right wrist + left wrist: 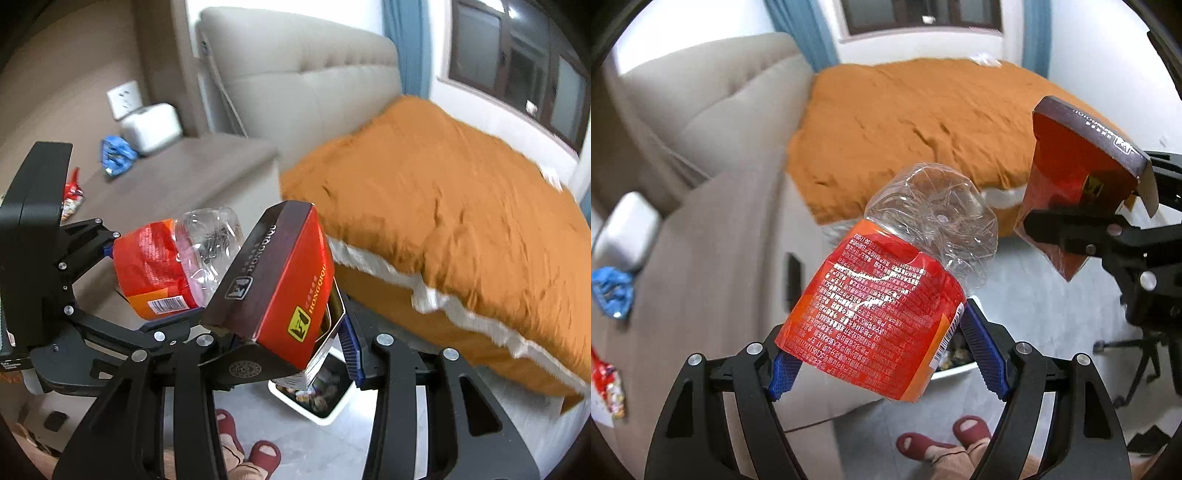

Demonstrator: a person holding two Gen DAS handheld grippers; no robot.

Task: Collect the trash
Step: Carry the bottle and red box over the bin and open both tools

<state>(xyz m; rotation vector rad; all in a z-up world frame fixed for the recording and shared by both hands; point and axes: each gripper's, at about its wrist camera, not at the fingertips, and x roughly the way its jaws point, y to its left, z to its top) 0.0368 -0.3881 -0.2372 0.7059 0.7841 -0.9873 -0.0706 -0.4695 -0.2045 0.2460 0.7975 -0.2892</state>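
Observation:
My left gripper (882,354) is shut on a crushed clear plastic bottle (886,295) with a red and orange label; its blue pads press both sides of the label. My right gripper (286,343) is shut on a red and dark brown carton (291,280) whose end flap hangs open. In the left wrist view the carton (1075,166) and right gripper (1100,199) are at the right. In the right wrist view the bottle (173,266) and left gripper (140,284) are at the left. A white bin (321,417) holding wrappers stands on the floor below both.
A bed with an orange duvet (443,221) fills the right. On the beige bedside table (184,173) lie a blue wrapper (116,155), a red snack packet (72,195) and a white box (151,127). The person's feet in red slippers (264,456) stand beside the bin.

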